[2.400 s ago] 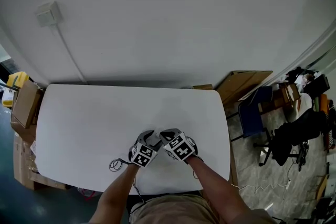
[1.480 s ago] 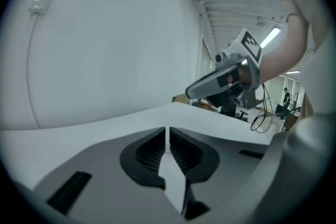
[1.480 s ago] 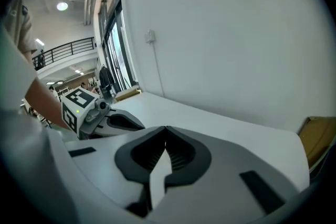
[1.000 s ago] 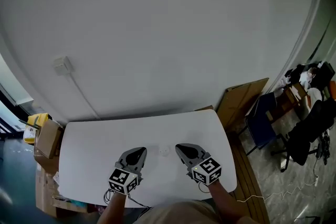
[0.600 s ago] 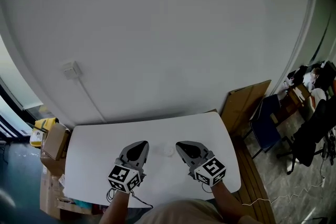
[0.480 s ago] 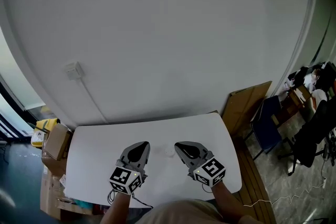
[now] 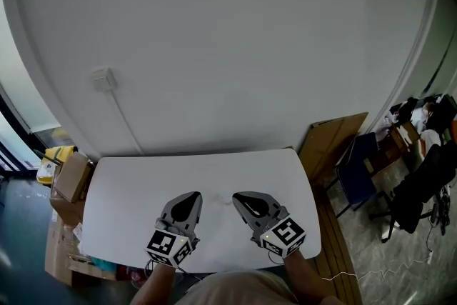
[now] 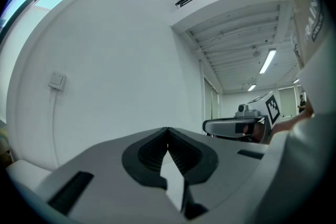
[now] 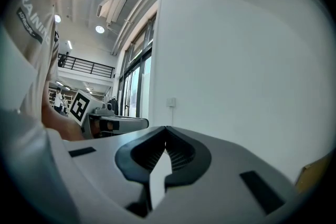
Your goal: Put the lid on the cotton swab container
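pulled left tongs and right tongs apart and up off the counter, both shut on nothing. set container between them, faint; probably lidded, task done.

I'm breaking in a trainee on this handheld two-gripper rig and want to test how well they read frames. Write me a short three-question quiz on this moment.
1. True or false: the left gripper has its jaws spread wide apart.
2. Multiple choice: the right gripper is
A) open wide
B) shut with nothing between its jaws
C) shut on a cloth
3. Fill in the blank: in the head view, both grippers are held over a white ___.

Key
1. False: its jaws are together.
2. B
3. table
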Tool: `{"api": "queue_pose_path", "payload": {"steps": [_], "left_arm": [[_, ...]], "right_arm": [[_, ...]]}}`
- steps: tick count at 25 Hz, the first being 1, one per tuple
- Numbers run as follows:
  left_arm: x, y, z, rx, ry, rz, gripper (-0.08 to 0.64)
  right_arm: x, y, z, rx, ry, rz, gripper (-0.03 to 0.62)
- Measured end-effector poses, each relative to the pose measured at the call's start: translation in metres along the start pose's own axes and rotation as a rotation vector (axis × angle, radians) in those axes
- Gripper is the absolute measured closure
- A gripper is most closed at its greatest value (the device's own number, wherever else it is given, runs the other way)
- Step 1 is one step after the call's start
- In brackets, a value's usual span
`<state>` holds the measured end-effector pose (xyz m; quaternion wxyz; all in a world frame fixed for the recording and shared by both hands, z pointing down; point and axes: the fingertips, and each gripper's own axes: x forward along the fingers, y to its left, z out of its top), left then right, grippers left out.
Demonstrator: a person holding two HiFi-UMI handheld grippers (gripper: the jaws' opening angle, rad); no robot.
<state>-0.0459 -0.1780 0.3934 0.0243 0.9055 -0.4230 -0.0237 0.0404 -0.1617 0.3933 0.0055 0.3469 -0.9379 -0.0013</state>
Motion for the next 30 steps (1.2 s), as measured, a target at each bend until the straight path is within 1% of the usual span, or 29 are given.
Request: {"api": "queue_pose_path", "payload": {"steps": [4, 8, 14, 18, 21, 23, 27, 30], "left_arm": [[-0.005, -0.008, 0.0, 0.002, -0.002, -0.009, 0.546], [-0.014, -0.011, -0.002, 0.018, 0.003, -0.012, 0.545], [-0.022, -0.006, -0.004, 0.017, 0.012, -0.017, 0.546], [-0.019, -0.012, -0.006, -0.031, 0.017, -0.06, 0.546], [-0.017, -0.018, -0.008, -0.007, 0.023, -0.078, 0.546], [-0.017, -0.021, -0.008, -0.004, 0.023, -0.087, 0.546], [-0.013, -0.018, -0.007, -0.025, 0.022, -0.107, 0.546], [-0.014, -0.014, -0.01, -0.025, 0.03, -0.116, 0.546]], "right_arm": [[-0.005, 0.008, -0.004, -0.006, 0.015, 0.01, 0.577], [-0.005, 0.02, -0.006, -0.032, 0.039, 0.031, 0.577], [-0.001, 0.031, -0.009, -0.045, 0.058, 0.037, 0.577], [-0.003, 0.035, -0.009, -0.069, 0.07, 0.029, 0.577], [-0.004, 0.037, -0.009, -0.073, 0.076, 0.022, 0.577], [-0.006, 0.038, -0.009, -0.074, 0.082, 0.022, 0.577], [-0.002, 0.035, -0.009, -0.07, 0.089, 0.021, 0.577], [0.001, 0.035, -0.012, -0.062, 0.092, 0.013, 0.577]]}}
